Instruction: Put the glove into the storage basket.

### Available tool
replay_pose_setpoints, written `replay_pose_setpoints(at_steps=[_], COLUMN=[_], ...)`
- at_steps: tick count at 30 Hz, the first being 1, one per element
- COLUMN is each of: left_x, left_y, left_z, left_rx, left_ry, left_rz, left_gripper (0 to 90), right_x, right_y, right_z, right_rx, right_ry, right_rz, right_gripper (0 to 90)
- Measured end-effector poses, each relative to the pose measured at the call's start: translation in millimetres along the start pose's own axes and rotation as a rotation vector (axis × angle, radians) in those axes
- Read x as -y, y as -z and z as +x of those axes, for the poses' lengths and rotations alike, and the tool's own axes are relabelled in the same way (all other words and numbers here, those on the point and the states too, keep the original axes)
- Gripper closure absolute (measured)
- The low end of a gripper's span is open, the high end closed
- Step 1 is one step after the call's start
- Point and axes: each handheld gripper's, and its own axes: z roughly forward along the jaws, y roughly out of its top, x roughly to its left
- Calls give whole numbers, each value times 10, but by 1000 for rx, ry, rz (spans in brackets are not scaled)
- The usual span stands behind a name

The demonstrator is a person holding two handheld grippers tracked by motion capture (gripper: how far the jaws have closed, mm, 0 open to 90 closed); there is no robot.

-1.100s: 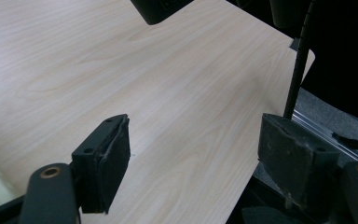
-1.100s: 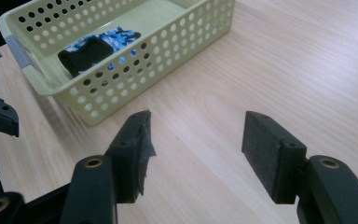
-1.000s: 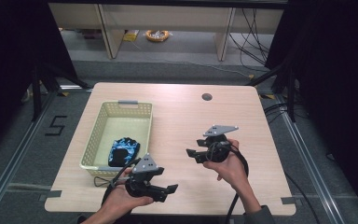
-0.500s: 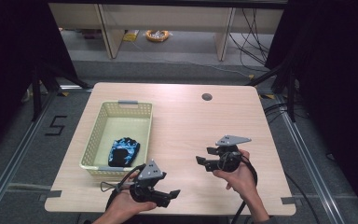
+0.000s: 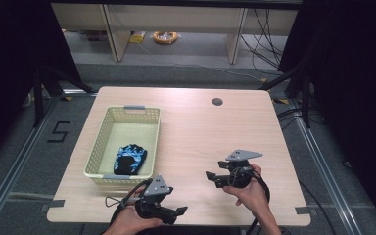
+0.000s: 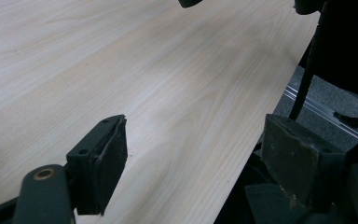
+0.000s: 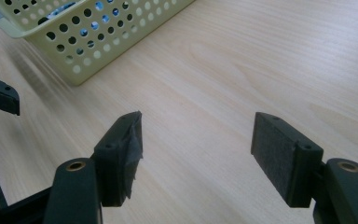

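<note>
Right fingers (image 7: 279,158): spread wide and they've just been opening further, with nothing between them but bare wood.
Right gripper (image 5: 214,177): held in the person's right hand (image 5: 248,192) over the near right part of the counter (image 5: 196,127), fingers aimed left toward the basket; grey three-cornered plate on top, cable trailing back toward the person.
Left fingers (image 6: 107,163): spread as well, nothing between them, wood grain running underneath and the counter's near edge passing between them.
Left gripper (image 5: 180,211): down at the near edge of the counter in the person's left hand (image 5: 129,223), fingers pointing right; the two grippers are well apart.
Glove (image 5: 129,159): there it is, blue and black, lying in the near end of the basket, touched by neither gripper.
Basket (image 5: 98,154): pale yellow, perforated walls, sitting on the left half of the counter; in the right gripper view its near corner (image 7: 81,51) shows up close at the upper left, blue peeking through the holes.
Counter: light wood, with a small dark round hole (image 5: 217,102) near the far edge.
Beyond: grey floor with a yellow coil (image 5: 165,36) lying on it by the far desk legs.
</note>
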Motion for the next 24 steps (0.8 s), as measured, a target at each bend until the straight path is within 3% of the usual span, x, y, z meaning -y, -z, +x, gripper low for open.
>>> replay_pose_setpoints(at_steps=[2, 3, 4, 5, 6, 7, 8, 9, 12, 13, 14, 15, 17, 18, 19, 20, 21, 23, 24], left_x=[37, 60, 84, 105, 123, 146, 162, 184, 233, 253, 261, 273, 301, 310, 320, 330, 341, 359, 365], left_y=[4, 2, 1, 1, 3, 0, 7, 8, 12, 3, 10, 14, 6, 11, 4, 7, 2, 3, 7], left_z=[22, 30, 37, 44, 62, 60, 81, 94, 116, 103, 117, 134, 131, 143, 146, 150, 145, 154, 153], left_rx=[2, -2, -2, -5, -3, -3, -5, -7, -2, 5, 2, 2, 0, -3, 2, 1, 3, 8, 10], left_ry=[-3, -3, 5, 1, -12, 12, -5, 3, -5, 28, 10, 0, 24, 6, 4, -1, 9, 4, 7], left_rz=[11, 12, 19, 13, 16, 14, 20, 34, 36, 24, 25, 31, 26, 32, 26, 31, 25, 24, 25], left_gripper=[220, 218, 218, 213, 213, 211, 208, 206, 199, 198, 197, 196, 194, 193, 191, 191, 189, 186, 185], right_x=[26, 42, 57, 89, 89, 103, 120, 143, 188, 208, 224, 241, 269, 285, 296, 310, 320, 348, 360], right_y=[-11, -10, -5, -12, -12, -2, -2, -12, 9, 8, 18, 12, 15, 33, 26, 26, 27, 32, 26], right_z=[-1, 18, 11, 19, 19, 27, 23, 35, 30, 33, 58, 48, 50, 81, 70, 104, 86, 131, 121], right_rx=[-4, -4, 19, -2, -2, 8, 10, -4, 2, -3, -13, -15, -13, 2, -8, -22, -21, -27, -23], right_ry=[17, 1, 26, 17, 17, 12, 14, -6, -4, -5, -29, -20, -8, -31, -10, -37, -5, -26, 2], right_rz=[3, 7, -1, 5, 5, 3, -3, -15, -10, -19, -13, -26, -29, -19, -34, -25, -28, -22, -29], right_gripper=[337, 334, 331, 324, 324, 321, 318, 314, 305, 303, 298, 292, 280, 277, 275, 271, 268, 264, 261])
